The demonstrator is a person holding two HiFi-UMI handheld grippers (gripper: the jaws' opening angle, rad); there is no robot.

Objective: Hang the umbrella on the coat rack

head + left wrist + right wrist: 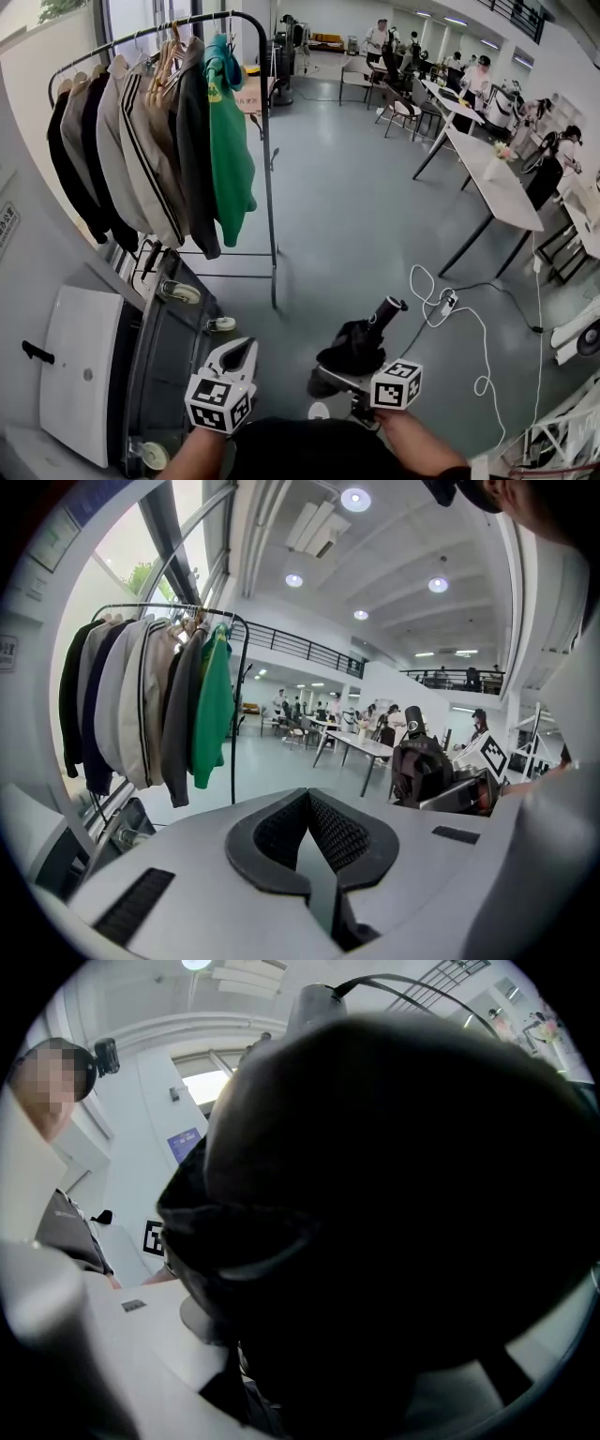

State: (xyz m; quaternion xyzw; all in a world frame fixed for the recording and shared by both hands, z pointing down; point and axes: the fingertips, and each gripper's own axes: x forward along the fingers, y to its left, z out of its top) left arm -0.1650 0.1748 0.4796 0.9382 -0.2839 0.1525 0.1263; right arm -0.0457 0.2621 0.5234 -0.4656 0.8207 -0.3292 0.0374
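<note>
While R gripper (339, 377) pinches the folded black fabric umbrella (356, 345) at 5 o'clock, black metal coat rack (267, 169) stands at 11.
L gripper (239, 352) jaws pressed together, empty. Umbrella prob. light, canopy soft & slippery; firmer hold nr stiff handle (388, 308).

Bright, even light fills the room ahead of the left tongs (306, 806). Daylight comes from the window (141, 569) up to their left, and round ceiling lamps (356, 499) glare above. The wide lenses bow the coat rack (234, 667) and darken the corners. The floor (356, 187) beyond both tongs has a soft sheen and faint shadows. Close against the right tongs (330, 379), the umbrella (394, 1204) is a black, unfocused mass.
</note>
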